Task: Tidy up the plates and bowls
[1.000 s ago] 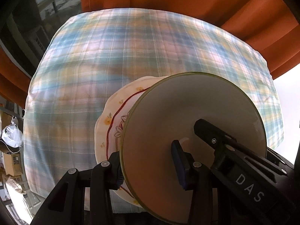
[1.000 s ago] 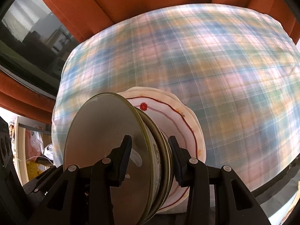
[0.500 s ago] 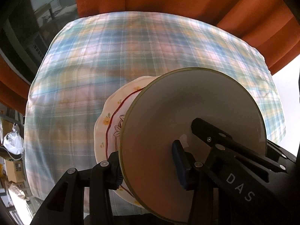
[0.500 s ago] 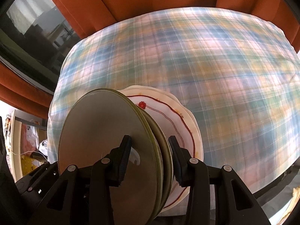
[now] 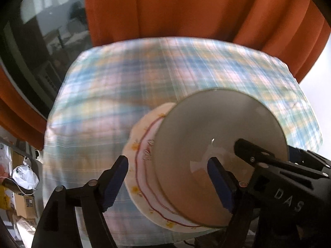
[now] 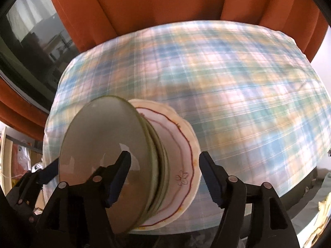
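Observation:
A stack of plates lies on the plaid tablecloth (image 5: 99,107): green-rimmed plates (image 5: 219,144) on top and a cream floral plate with a red line (image 5: 142,142) at the bottom. The stack also shows in the right wrist view (image 6: 99,144), with the floral plate (image 6: 180,150) under it. My left gripper (image 5: 167,181) is open, its jaws apart on either side of the stack. My right gripper (image 6: 165,177) is open too, jaws spread around the stack's opposite edge. The right gripper's body (image 5: 279,177) shows in the left wrist view.
Orange curtains (image 5: 186,10) hang behind the table, with a dark window (image 5: 41,31) at the left. Boxes and bags (image 5: 22,186) sit on the floor left of the table. The cloth-covered table (image 6: 248,93) spreads wide to the right of the stack.
Both grippers were shut on the plate stack; now both have opened and pulled back a little. The stack sits on the cloth. Both cameras have tilted up.

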Demonstrator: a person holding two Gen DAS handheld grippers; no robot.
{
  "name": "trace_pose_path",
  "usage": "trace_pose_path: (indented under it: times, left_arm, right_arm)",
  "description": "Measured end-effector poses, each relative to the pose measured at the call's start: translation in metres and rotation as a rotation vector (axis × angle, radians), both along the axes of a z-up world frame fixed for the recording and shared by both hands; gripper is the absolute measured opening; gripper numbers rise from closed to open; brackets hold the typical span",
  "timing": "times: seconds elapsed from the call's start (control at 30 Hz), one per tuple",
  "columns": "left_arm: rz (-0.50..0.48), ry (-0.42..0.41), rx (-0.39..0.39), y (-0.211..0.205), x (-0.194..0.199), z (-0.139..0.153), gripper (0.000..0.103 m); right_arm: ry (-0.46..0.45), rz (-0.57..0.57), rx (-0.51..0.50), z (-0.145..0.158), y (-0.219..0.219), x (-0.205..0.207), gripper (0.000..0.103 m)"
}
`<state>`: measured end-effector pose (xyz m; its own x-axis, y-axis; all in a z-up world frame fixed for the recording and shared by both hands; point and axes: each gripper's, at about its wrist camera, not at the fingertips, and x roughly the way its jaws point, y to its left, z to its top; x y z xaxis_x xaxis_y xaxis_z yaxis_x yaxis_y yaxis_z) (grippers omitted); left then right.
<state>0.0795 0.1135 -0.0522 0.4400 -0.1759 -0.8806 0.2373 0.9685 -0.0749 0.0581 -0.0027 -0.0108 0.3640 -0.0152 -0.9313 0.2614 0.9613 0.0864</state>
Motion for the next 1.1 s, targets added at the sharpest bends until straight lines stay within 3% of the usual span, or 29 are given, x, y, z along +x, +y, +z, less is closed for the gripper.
trace_pose_path:
  times: [0.17, 0.33, 0.47, 0.8, 1.1]
  left_arm:
    - [0.063, -0.109, 0.028, -0.008, -0.018, 0.019, 0.081]
    - [0.155, -0.188, 0.011, -0.016, -0.041, 0.037, 0.081]
    - [0.162, -0.29, -0.02, -0.033, -0.068, 0.045, 0.081]
    - [0.236, -0.336, -0.062, -0.066, -0.122, 0.025, 0.081]
    - [0.171, -0.397, -0.055, -0.103, -0.167, 0.011, 0.083]
  right_arm:
    - [-0.049, 0.018, 0.06, 0.012, -0.012, -0.009, 0.072]
    - [-0.181, 0.078, 0.055, 0.039, -0.028, -0.031, 0.073]
    - [-0.262, 0.094, 0.051, 0.055, -0.049, -0.054, 0.077]
    - [-0.358, 0.129, -0.054, 0.049, -0.103, -0.114, 0.078]
    - [-0.407, 0.129, -0.1, 0.031, -0.13, -0.159, 0.078]
